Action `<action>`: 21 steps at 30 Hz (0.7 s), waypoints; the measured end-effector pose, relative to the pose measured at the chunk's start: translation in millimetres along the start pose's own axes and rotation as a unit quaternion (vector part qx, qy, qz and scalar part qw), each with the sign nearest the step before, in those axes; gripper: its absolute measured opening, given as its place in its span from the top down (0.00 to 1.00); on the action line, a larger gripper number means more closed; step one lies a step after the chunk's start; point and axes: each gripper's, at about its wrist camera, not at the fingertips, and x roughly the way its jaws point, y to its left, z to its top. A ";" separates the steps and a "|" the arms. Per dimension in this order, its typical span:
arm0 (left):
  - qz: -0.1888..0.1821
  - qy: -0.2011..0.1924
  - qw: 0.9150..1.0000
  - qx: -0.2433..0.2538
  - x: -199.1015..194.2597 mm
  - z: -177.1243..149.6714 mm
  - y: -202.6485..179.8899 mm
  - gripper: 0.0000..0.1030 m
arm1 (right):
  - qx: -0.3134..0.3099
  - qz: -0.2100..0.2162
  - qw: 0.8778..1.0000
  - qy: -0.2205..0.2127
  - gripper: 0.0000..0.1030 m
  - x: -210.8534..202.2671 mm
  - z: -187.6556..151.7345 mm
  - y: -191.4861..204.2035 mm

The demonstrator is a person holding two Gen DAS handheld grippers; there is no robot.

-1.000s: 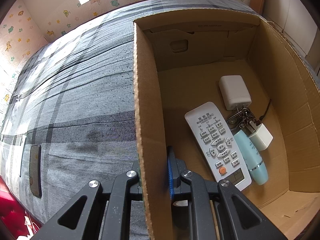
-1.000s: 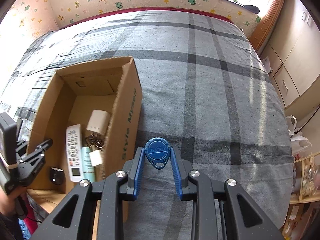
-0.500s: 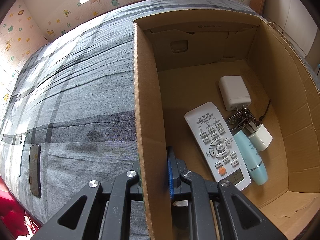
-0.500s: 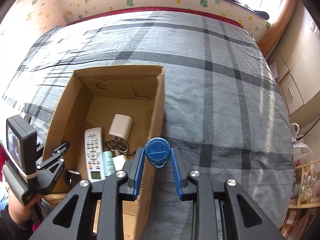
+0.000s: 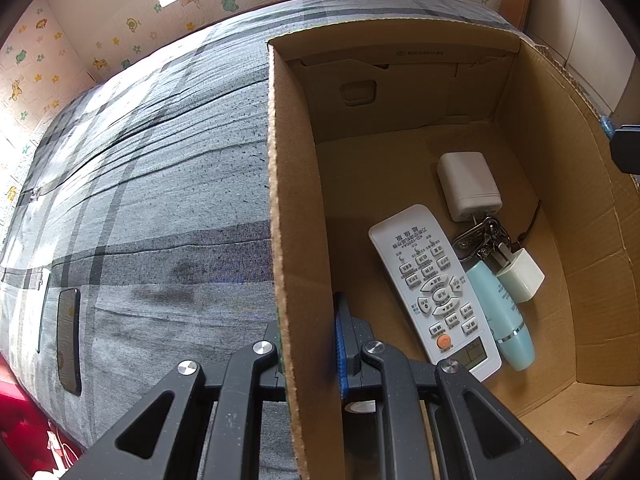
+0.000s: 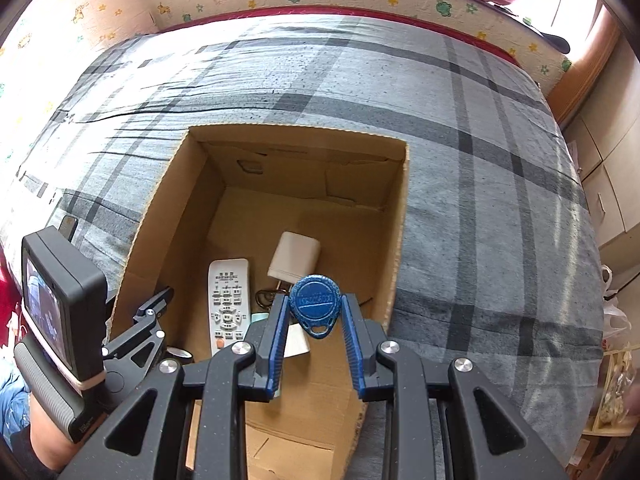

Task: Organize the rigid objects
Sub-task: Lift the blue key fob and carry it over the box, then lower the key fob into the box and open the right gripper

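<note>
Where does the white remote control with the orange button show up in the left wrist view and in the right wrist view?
Left wrist view: the white remote control with the orange button lies on the floor of the cardboard box, right of centre, orange button nearest the camera.
Right wrist view: lower left of centre, left of the blue tongs.
Shared landmark: the white rectangular charger beside the remote's far end.

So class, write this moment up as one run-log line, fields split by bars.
left gripper: shut on cardboard box wall | right gripper: holds round blue key fob above box | next, likely: release fob
</note>
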 end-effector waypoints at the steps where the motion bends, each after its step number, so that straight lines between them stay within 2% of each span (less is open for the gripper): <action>1: 0.000 0.000 1.000 0.000 -0.1 0.0 0.1 0.86 | -0.001 0.001 1.000 0.002 0.73 2.6 1.0 2.5; 21: -0.002 0.000 1.000 -0.002 -1.6 0.7 -0.7 0.86 | -0.010 0.025 0.999 0.046 0.73 71.9 6.6 35.2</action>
